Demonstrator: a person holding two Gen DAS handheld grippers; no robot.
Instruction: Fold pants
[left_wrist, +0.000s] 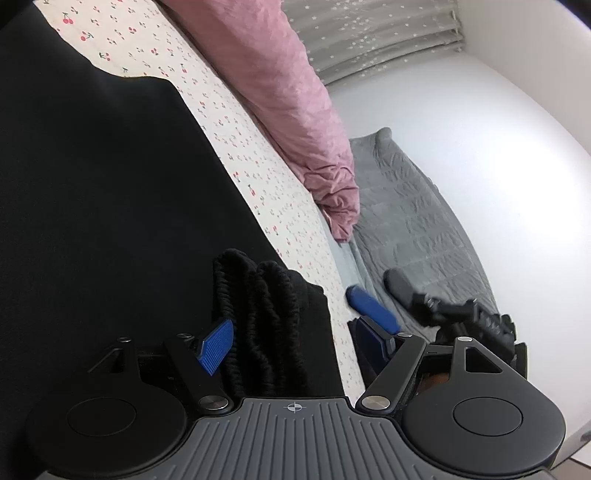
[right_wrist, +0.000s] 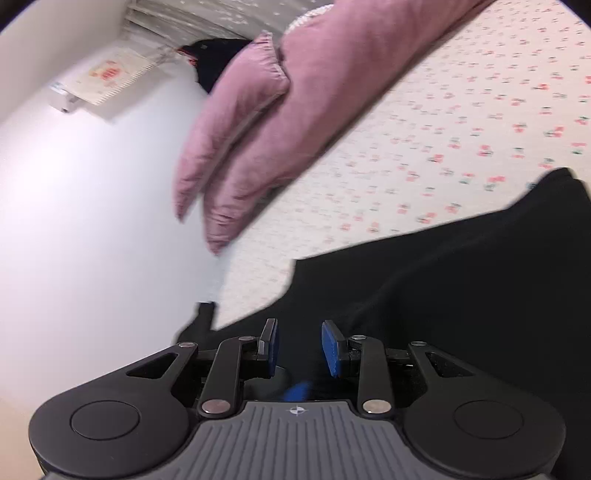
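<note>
Black pants lie spread on a cherry-print bed sheet. Their ribbed elastic waistband is bunched up between the fingers of my left gripper, which stands wide open. The left pad is beside the band and the right pad is off the cloth, over the sheet. To the right a blurred blue finger and a dark frame of another gripper show. In the right wrist view my right gripper hovers over the black pants near their edge. Its jaws are narrow but apart, with dark cloth showing between them.
A pink duvet lies along the far side of the sheet, also seen as the pink duvet. A grey quilt lies beside a white wall. A star-print curtain hangs behind. The bed's edge drops off at the left.
</note>
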